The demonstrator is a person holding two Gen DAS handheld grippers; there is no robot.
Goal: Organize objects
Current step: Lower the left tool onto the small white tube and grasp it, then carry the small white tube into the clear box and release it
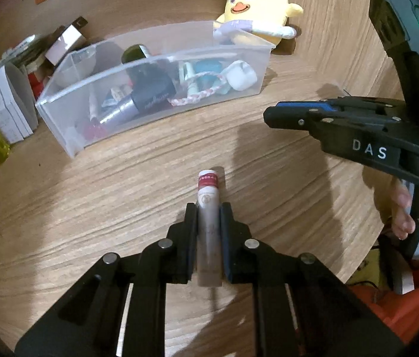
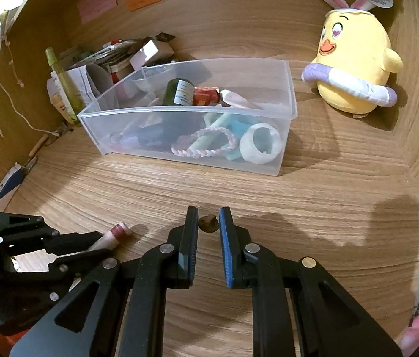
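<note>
Ample bare desk around clamped tube

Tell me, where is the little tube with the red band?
The tube is clamped in the left gripper low over the wooden table, in front of the clear bin.

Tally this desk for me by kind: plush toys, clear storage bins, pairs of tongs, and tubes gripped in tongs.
Plush toys: 1, the yellow chick
Clear storage bins: 1, the bin
Pairs of tongs: 2, left tongs and right tongs
Gripped tubes: 1, the tube in the left tongs
Total: 5
</note>
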